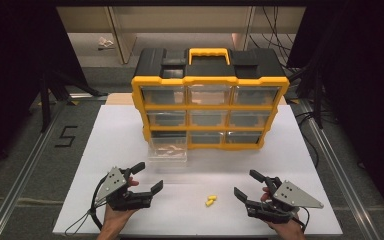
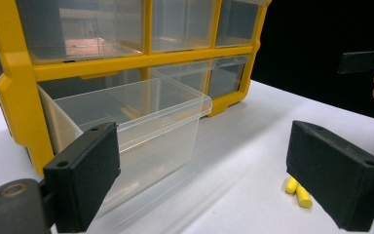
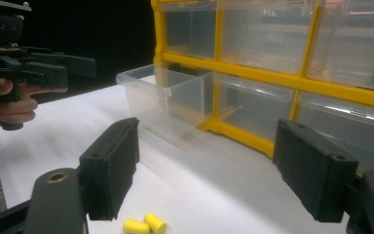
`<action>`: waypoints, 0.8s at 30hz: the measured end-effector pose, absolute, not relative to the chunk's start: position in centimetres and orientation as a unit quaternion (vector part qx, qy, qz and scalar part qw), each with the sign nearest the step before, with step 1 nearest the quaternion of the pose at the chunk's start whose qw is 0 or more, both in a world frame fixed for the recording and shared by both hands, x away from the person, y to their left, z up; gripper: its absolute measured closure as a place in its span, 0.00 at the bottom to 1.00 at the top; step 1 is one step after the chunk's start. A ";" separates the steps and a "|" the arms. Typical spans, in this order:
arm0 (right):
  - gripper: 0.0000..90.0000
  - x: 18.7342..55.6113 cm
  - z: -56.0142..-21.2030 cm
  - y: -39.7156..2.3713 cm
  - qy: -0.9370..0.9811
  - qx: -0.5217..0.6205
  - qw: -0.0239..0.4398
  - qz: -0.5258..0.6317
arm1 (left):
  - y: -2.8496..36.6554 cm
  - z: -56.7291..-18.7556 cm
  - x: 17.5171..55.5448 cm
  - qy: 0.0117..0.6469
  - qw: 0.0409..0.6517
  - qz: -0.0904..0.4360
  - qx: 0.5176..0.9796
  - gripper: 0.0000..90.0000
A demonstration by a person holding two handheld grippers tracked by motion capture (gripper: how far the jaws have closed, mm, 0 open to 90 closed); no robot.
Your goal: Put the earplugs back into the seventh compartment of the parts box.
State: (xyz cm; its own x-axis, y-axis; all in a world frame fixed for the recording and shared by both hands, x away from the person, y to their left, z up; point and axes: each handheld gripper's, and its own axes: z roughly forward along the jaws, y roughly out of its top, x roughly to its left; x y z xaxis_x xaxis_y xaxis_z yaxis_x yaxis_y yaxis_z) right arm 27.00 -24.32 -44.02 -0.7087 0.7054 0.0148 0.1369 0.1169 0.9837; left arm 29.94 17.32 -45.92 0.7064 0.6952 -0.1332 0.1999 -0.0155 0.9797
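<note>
A yellow and black drawer cabinet (image 1: 210, 105) stands at the back of the white table (image 1: 105, 130). Its bottom-left clear drawer (image 1: 167, 150) is pulled out; it appears again as the clear drawer (image 2: 141, 126) and the clear drawer (image 3: 165, 92). Two small yellow earplugs (image 1: 210, 201) lie together on the table between the grippers, also seen as earplugs (image 2: 298, 192) and earplugs (image 3: 144, 225). My left gripper (image 1: 146, 178) is open at the front left, nothing between its fingers. My right gripper (image 1: 247, 184) is open at the front right, likewise empty.
The cabinet's other clear drawers are pushed in, and a yellow handle (image 1: 209, 53) sits on its black top. Metal rails (image 1: 27, 165) run along both sides of the table. Cables (image 1: 80, 225) trail from the left gripper over the front edge.
</note>
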 end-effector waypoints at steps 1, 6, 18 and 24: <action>0.29 27.0 -44.0 -24.3 0.708 0.297 0.239 0.594 | 17.3 -45.9 29.9 0.327 0.621 0.199 0.684 0.13; 0.29 27.0 -44.0 -24.1 0.716 0.290 0.243 0.587 | 17.4 -45.9 29.9 0.328 0.621 0.199 0.683 0.13; 0.30 27.5 -43.9 -23.9 0.733 0.273 0.227 0.580 | 17.2 -46.0 29.8 0.326 0.620 0.199 0.685 0.13; 0.31 28.3 -43.7 -23.4 0.762 0.247 0.235 0.551 | 17.4 -45.9 29.9 0.329 0.621 0.199 0.683 0.13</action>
State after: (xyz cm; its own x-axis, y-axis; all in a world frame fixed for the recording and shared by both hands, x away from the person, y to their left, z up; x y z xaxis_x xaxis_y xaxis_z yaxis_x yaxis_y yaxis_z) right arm 28.33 -23.36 -43.68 -0.7674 0.6353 -0.0863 0.1171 0.2712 0.9554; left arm 29.90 17.39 -45.93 0.7039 0.6969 -0.1377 0.2025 -0.0111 0.9792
